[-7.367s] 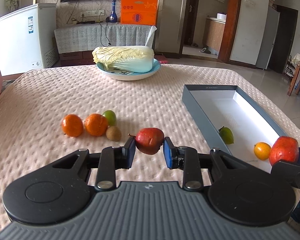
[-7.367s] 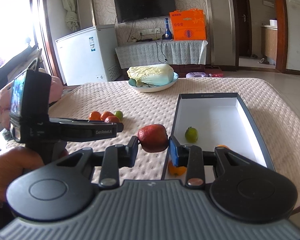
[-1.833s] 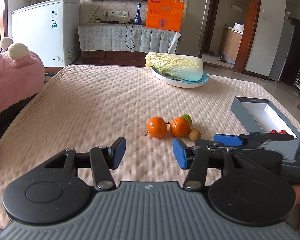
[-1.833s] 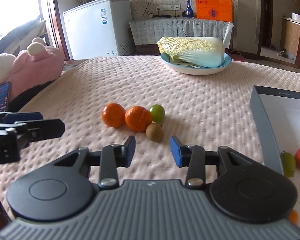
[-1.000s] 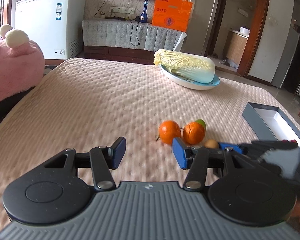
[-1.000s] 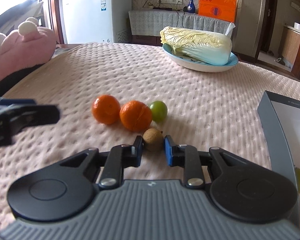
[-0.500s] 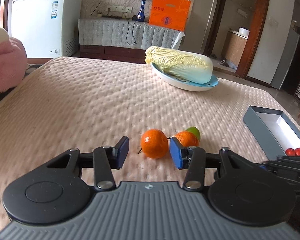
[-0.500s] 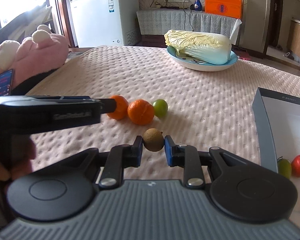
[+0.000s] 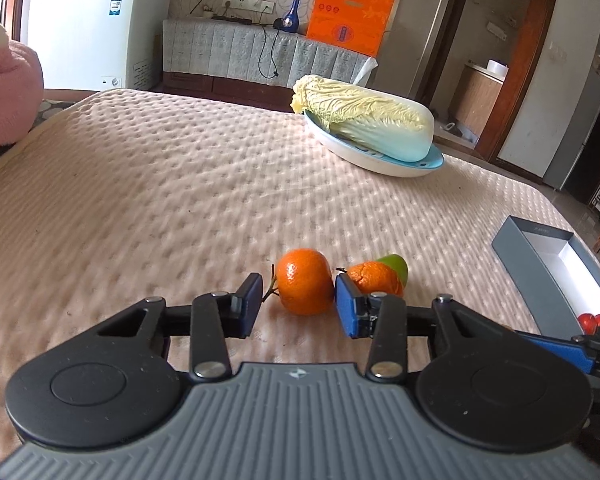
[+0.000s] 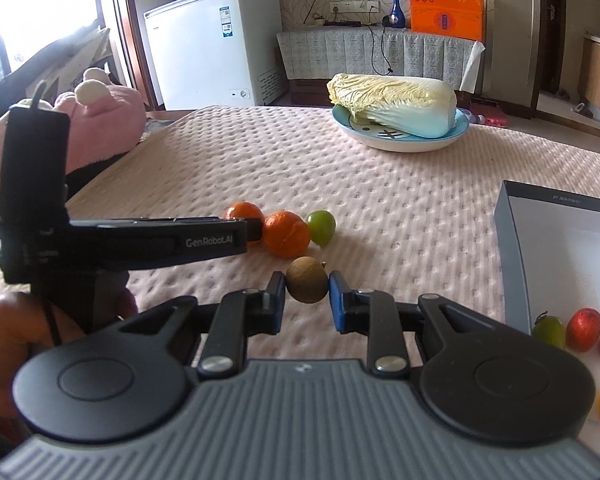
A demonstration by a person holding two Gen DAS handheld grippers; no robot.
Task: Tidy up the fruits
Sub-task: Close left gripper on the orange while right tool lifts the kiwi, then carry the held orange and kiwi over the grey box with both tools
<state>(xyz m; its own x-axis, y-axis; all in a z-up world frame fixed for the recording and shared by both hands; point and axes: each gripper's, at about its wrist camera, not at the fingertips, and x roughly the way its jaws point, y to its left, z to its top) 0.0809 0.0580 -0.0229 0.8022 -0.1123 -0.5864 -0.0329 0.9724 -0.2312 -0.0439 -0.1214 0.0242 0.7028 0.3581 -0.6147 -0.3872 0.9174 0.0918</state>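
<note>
Since half a second earlier, the left gripper (image 9: 296, 306) has edged forward around the stemmed orange (image 9: 305, 282) at the centre of the left wrist view; its jaws are closing with the fruit between them, the right pad against its skin and a sliver of gap at the left pad. Just right of it, a second orange (image 9: 374, 276) hides most of a green fruit (image 9: 396, 267) on the quilted pink tablecloth (image 9: 160, 184).

The right gripper (image 10: 306, 296), centre of the right wrist view, is clamped on a small brown kiwi-like fruit (image 10: 307, 279), now lifted clear of the cloth. At the right edge of that view, the grey box (image 10: 514, 264) already holds a green fruit, two red fruits (image 10: 583, 329) and an orange one at lower right.

In the upper centre-right of both views a napa cabbage (image 9: 364, 116) lies on a blue-rimmed plate (image 9: 380, 162). A person's hand (image 10: 4, 344) grips the left tool's handle at lower left of the right wrist view.
</note>
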